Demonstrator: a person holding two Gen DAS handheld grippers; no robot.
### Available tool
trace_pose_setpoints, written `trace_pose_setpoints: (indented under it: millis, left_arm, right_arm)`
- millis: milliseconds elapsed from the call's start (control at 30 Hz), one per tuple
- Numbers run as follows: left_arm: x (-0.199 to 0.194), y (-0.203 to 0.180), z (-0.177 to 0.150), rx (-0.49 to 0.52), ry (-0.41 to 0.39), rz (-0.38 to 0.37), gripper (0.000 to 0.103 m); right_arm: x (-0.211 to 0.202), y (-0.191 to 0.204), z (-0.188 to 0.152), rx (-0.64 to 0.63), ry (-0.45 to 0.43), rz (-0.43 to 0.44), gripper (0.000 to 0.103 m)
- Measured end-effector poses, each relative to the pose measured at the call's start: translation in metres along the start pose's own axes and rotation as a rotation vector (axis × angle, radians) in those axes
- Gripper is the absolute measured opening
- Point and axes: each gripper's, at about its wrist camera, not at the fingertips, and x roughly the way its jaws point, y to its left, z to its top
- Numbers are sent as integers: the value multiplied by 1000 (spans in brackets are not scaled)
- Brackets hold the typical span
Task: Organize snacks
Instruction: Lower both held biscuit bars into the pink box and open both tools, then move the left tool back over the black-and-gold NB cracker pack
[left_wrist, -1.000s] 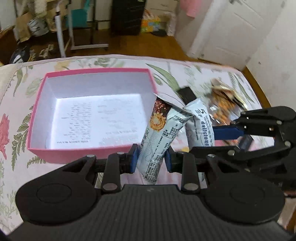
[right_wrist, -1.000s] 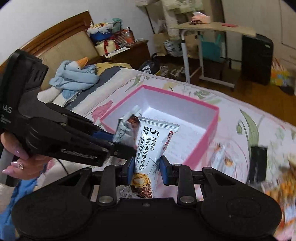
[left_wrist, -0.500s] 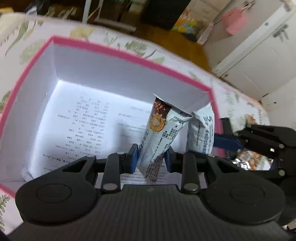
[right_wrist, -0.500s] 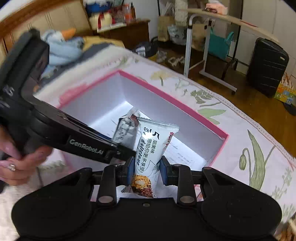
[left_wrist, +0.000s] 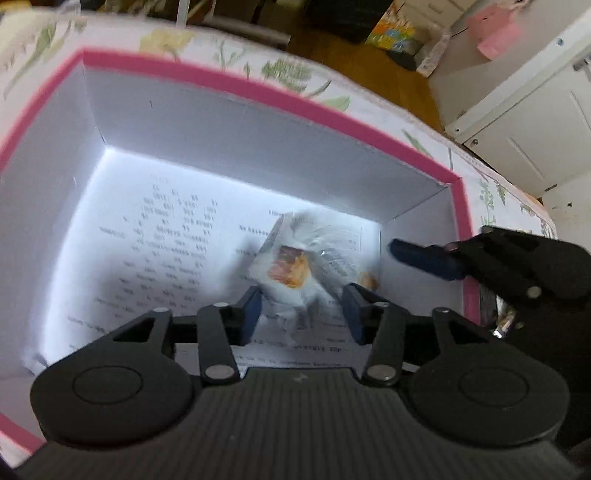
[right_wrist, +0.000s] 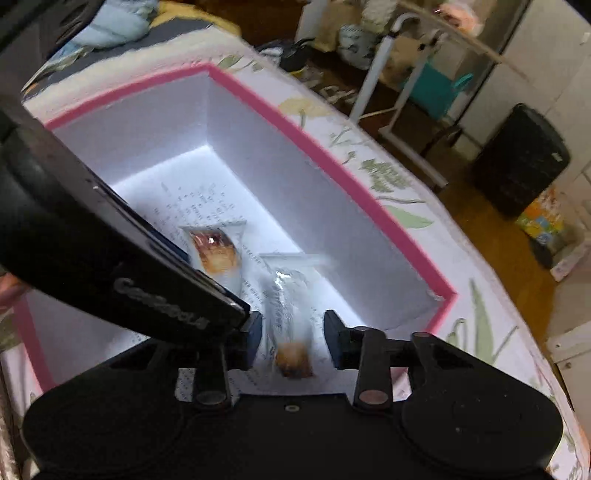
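1. Hanging over the pink box (left_wrist: 280, 94), the left gripper (left_wrist: 301, 314) has just been opening; its snack bar (left_wrist: 291, 264) lies blurred between the parted pads, no longer pinched.
2. Beside it, the right gripper (right_wrist: 291, 332) has likewise been opening, with a second snack bar (right_wrist: 290, 317) loose between its pads.
3. Both bars are inside the box, over its printed white floor.
4. The box sits on a floral bed cover (right_wrist: 476, 332).

"GenRobot" lettering on left gripper (right_wrist: 255, 328) body.

Pink-rimmed box (left_wrist: 273, 90) with white inside, on a cloth (right_wrist: 476, 306) of green leaves.
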Motion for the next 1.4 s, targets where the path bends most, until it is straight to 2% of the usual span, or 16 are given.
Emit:
trace_pose_setpoints:
  millis: [167,267,367,567,767,833,1100,1267,1400]
  left_arm:
    - [-38,-10,-16,88,-92,-19,53]
    - [-69,-22,-28,180,-143,-11,53]
    - [-103,-39,-40,279,-186,5,53]
    - [-163,-74,-65,399,-230,-12,53]
    - [-196,-120,-102,551,-258,-32,52]
    - [-200,-135,-114,578,-268,-31,52]
    - [-190,-183,-149,568,-265,-54,50]
    - [-156,-197,-156,542,-245,-31,49]
    - [-119,-194,-158,504,-178,-16,48]
  right_arm:
    - [-63,-12,-19,99,-117,52,45]
    - [-100,-19,-32,159,-152,108,45]
    - [-136,-24,-45,201,-169,141,45]
    - [-188,-40,-66,304,-158,159,45]
    - [-221,-50,-96,350,-169,158,45]
    - [-229,-53,-107,354,-181,155,45]
    - [-243,-63,-148,305,-222,153,45]
    - [-226,-70,-164,289,-203,164,45]
    - [-202,-64,-178,193,-162,196,45]
